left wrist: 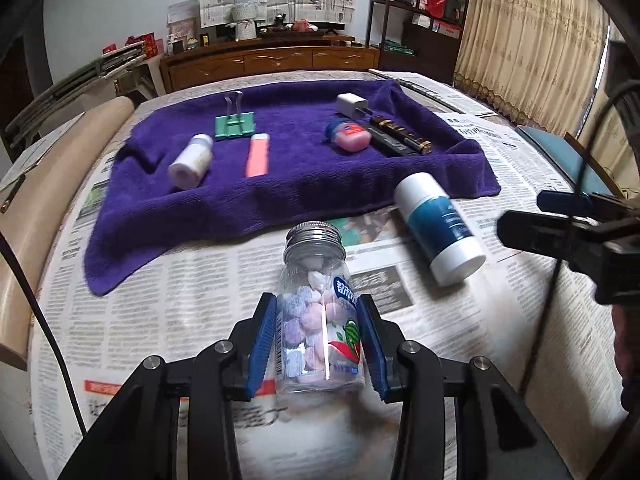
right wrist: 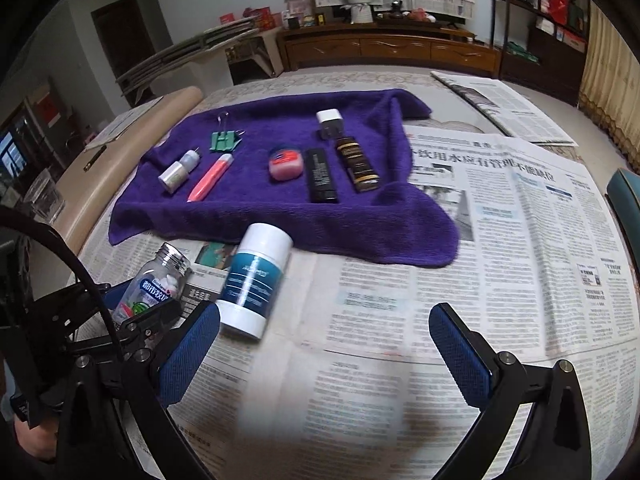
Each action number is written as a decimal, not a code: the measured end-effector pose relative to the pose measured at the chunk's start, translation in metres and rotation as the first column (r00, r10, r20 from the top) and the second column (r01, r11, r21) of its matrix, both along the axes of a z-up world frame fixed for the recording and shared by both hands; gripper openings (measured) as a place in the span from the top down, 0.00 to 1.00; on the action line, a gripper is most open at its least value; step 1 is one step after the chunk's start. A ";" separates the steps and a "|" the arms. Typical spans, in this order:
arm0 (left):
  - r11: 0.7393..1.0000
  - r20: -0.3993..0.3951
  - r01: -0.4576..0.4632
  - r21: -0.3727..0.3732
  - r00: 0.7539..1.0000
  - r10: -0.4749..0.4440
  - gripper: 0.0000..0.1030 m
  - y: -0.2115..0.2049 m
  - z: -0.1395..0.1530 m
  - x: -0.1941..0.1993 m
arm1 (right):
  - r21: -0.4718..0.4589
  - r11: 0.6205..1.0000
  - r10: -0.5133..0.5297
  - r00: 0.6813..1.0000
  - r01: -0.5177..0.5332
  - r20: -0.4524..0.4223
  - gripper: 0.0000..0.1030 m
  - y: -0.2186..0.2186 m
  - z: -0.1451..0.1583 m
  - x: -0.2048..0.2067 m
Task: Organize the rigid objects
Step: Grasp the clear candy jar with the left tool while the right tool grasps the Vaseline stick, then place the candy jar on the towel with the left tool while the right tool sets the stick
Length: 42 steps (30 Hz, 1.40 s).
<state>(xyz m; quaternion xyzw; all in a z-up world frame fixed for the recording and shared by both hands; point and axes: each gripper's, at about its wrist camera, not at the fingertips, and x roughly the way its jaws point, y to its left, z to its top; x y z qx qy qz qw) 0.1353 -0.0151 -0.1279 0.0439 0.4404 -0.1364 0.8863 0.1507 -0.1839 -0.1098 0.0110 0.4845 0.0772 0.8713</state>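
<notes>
A clear candy jar (left wrist: 314, 248) with a silver screw lid stands tilted over the newspaper, and my left gripper (left wrist: 317, 298) is shut on it, its blue pads pressed against the jar's sides. In the right wrist view the same jar (right wrist: 160, 276) sits in the left gripper (right wrist: 136, 312) at the lower left. A white and blue bottle (left wrist: 438, 228) lies on its side on the newspaper, just right of the jar. My right gripper (right wrist: 325, 312) is open wide with nothing between its fingers; the bottle (right wrist: 256, 276) lies just ahead of its left finger.
A purple towel (left wrist: 300, 184) beyond the jar carries a small white bottle (left wrist: 191, 162), a green binder clip (left wrist: 234, 126), a pink tube (left wrist: 257, 155), a pink tin (left wrist: 349, 136), a white charger (left wrist: 352, 105) and two dark sticks (left wrist: 400, 138). Newspaper (right wrist: 500, 240) covers the table.
</notes>
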 end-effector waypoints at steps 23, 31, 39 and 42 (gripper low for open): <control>0.999 -0.028 -0.026 -0.047 0.999 0.025 0.62 0.036 -0.005 -0.002 | -0.157 0.987 -0.036 0.999 0.031 -0.028 0.09 0.038 -0.035 0.028; 0.998 -0.031 -0.034 -0.053 0.999 0.033 0.62 0.037 -0.005 0.000 | -0.149 0.989 -0.011 1.000 0.008 -0.022 0.31 0.044 -0.039 0.027; 0.998 -0.035 -0.039 -0.050 0.999 0.037 0.62 0.036 -0.005 0.001 | -0.131 0.991 0.026 1.000 -0.024 0.014 0.63 0.052 -0.039 0.025; 0.998 -0.037 -0.037 -0.046 0.999 0.035 0.62 0.036 -0.005 0.001 | -0.109 0.994 0.033 0.999 -0.034 -0.004 0.65 0.048 -0.036 0.027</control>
